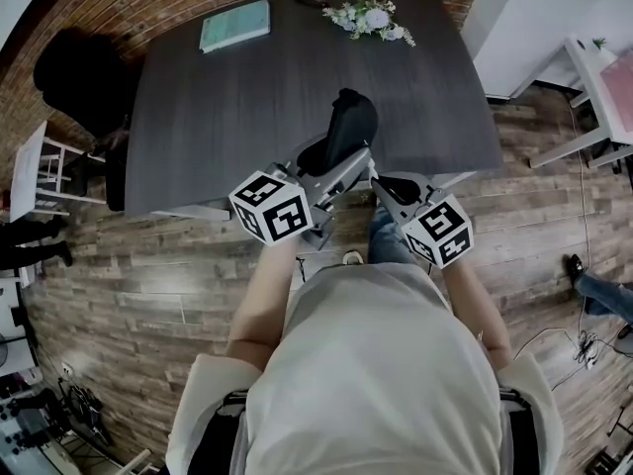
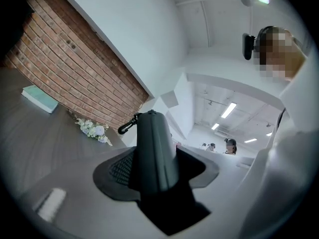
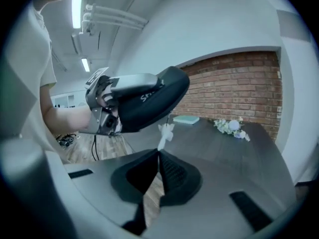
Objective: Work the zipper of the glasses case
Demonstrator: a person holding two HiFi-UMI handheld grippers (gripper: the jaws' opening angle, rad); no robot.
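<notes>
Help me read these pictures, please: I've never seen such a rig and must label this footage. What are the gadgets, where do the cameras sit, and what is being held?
There is no robot here: a person holds a two-jaw gripper in each hand. The head view looks down from a camera on the person's head. The other two views ride on the grippers and look along their jaws. The marker cubes are part of the grippers. The left gripper clamps a black glasses case, held in the air near the dark table. The right gripper has its jaws pinched shut on the case's white zipper pull. On the table lie a teal book and a sprig of flowers.
</notes>
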